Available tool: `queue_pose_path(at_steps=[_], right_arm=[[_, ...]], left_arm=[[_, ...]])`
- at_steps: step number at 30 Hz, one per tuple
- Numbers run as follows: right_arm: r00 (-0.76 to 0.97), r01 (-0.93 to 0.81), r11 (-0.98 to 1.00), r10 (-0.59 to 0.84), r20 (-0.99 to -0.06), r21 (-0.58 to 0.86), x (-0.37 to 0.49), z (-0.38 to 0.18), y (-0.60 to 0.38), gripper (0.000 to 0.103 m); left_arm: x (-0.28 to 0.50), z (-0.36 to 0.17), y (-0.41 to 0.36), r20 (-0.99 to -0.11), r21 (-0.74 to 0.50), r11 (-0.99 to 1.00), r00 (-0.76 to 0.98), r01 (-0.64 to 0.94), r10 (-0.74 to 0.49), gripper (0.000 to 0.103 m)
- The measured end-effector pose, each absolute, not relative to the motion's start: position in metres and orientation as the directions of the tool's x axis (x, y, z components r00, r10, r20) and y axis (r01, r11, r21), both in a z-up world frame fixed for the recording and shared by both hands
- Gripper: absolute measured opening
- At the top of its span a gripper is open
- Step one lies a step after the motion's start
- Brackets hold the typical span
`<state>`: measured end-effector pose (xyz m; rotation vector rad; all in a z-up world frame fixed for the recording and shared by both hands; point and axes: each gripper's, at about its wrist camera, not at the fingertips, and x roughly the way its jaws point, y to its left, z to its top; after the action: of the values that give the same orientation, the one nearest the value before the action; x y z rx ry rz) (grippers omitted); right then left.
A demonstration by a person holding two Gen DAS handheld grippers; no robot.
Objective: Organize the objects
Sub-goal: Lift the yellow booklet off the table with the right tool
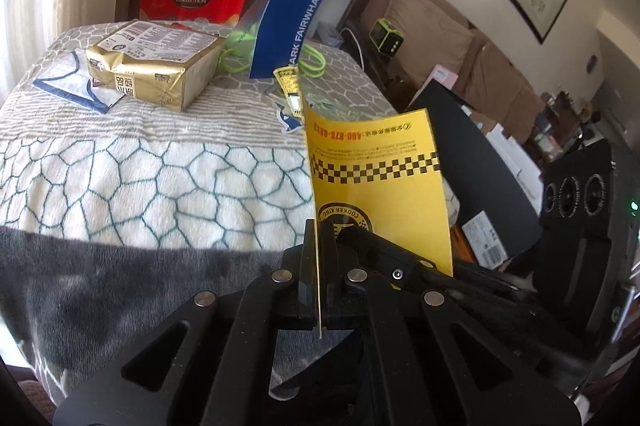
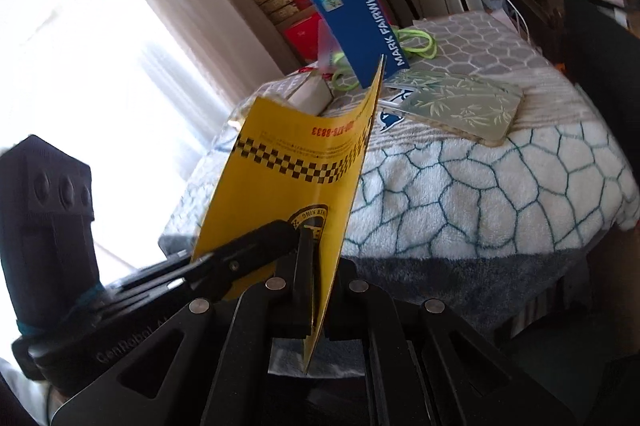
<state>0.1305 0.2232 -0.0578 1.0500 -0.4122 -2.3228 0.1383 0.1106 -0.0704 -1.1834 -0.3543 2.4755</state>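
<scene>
1. Right now both claws are pinched shut on the same yellow booklet [image 1: 380, 186]: the left gripper [image 1: 319, 238] grips its edge near the printed round badge, and the right gripper [image 2: 316, 250] clamps the fold from the other side.
2. That booklet is held up in the air, in front of the table edge, standing on end with its checkered band running across and one leaf splayed open.
3. Behind it, the blanket-covered table [image 1: 160, 166] carries a gold package [image 1: 156, 66], a blue card reading MARK FAIRWHALE [image 1: 290, 26] standing upright, neon green cords [image 1: 240, 38] and, in the right wrist view, a bamboo-patterned case [image 2: 460, 102].
4. Biggest worry, to my eye: two grips on one thin paper booklet. If the hands drift apart or twist against each other, the cover could crease or tear at the fold.
5. If one claw lets go, the loose leaf may flop and the booklet could swing or slip out of the other claw's narrow bite.
6. Carried toward the table, the tall booklet could clip the blue card, which looks easy to topple.
7. Set down on the soft blanket near the edge, it could slide off to the floor.
</scene>
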Motion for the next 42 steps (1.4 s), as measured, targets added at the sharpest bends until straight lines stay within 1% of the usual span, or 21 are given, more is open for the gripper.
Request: queue_pose_path(at_steps=[3,6,12,15,19,21,24,27,32,35,42], right_arm=[[-0.544,0.381,-0.791,-0.61,-0.576,0.479,0.136,-0.058,0.233,0.002],[-0.533,0.393,-0.764,-0.643,-0.551,0.511,0.138,-0.057,0.25,0.003],[-0.553,0.436,-0.711,-0.695,-0.458,0.552,0.148,-0.052,0.28,0.003],[-0.558,0.457,-0.672,-0.727,-0.4,0.583,0.159,-0.065,0.291,0.002],[-0.528,0.488,-0.663,-0.742,-0.413,0.567,0.162,-0.08,0.295,0.002],[-0.514,0.451,-0.639,-0.757,-0.404,0.623,0.158,-0.086,0.302,0.002],[-0.521,0.441,-0.641,-0.753,-0.403,0.629,0.156,-0.081,0.312,0.002],[-0.544,0.445,-0.637,-0.75,-0.376,0.629,0.156,-0.065,0.326,0.002],[-0.607,0.469,-0.673,-0.716,-0.345,0.572,0.16,-0.039,0.347,0.002],[-0.641,0.468,-0.701,-0.688,-0.339,0.537,0.162,-0.033,0.36,0.002],[-0.686,0.444,-0.722,-0.655,-0.317,0.531,0.159,-0.025,0.389,0.003]], left_arm=[[0.147,-0.066,0.117,-0.684,-0.355,-0.905,-0.595,-0.233,0.422,0.0],[0.154,-0.057,0.129,-0.676,-0.309,-0.917,-0.62,-0.252,0.398,0.0],[0.165,-0.041,0.147,-0.645,-0.267,-0.927,-0.666,-0.262,0.374,0.0],[0.169,-0.042,0.151,-0.639,-0.249,-0.934,-0.681,-0.256,0.358,0.0],[0.171,-0.054,0.162,-0.666,-0.192,-0.95,-0.679,-0.245,0.309,0.0],[0.174,-0.056,0.168,-0.668,-0.163,-0.958,-0.688,-0.235,0.282,0.0],[0.177,-0.053,0.175,-0.659,-0.159,-0.961,-0.7,-0.227,0.275,0.0],[0.181,-0.04,0.186,-0.631,-0.146,-0.958,-0.722,-0.247,0.282,0.001],[0.178,-0.019,0.207,-0.588,-0.126,-0.95,-0.75,-0.286,0.304,0.001],[0.172,-0.016,0.218,-0.58,-0.13,-0.945,-0.75,-0.3,0.318,0.001],[0.167,-0.005,0.247,-0.55,-0.08,-0.93,-0.762,-0.359,0.342,0.001]])
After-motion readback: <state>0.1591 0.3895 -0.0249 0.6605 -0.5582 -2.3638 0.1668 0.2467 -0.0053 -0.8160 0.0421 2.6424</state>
